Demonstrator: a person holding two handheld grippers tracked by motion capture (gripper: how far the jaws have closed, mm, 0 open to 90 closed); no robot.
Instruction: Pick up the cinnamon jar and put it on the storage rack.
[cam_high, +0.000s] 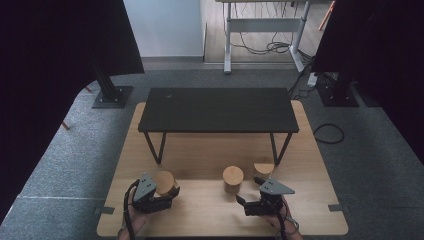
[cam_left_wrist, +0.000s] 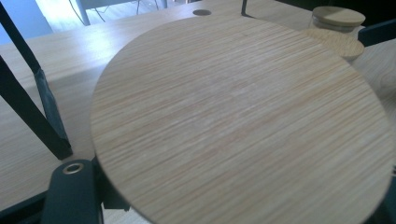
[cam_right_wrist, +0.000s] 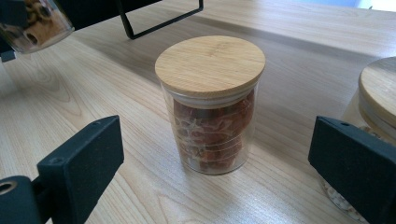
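While the high view looks down on the pale wooden table (cam_high: 210, 210), the left gripper (cam_high: 167, 196) is clamped on a glass jar with a round bamboo lid (cam_high: 165, 183) at the near left. To the right, the right gripper (cam_high: 250, 192) hangs with jaws apart, near a second bamboo-lidded jar (cam_high: 233, 179). Over to the left gripper view: that held lid (cam_left_wrist: 243, 126) looms huge, grain and all, tilted. Now the right gripper view: the middle jar (cam_right_wrist: 211, 105) stands upright ahead of the spread jaws, untouched, reddish-brown pieces visible inside, something the high view cannot show.
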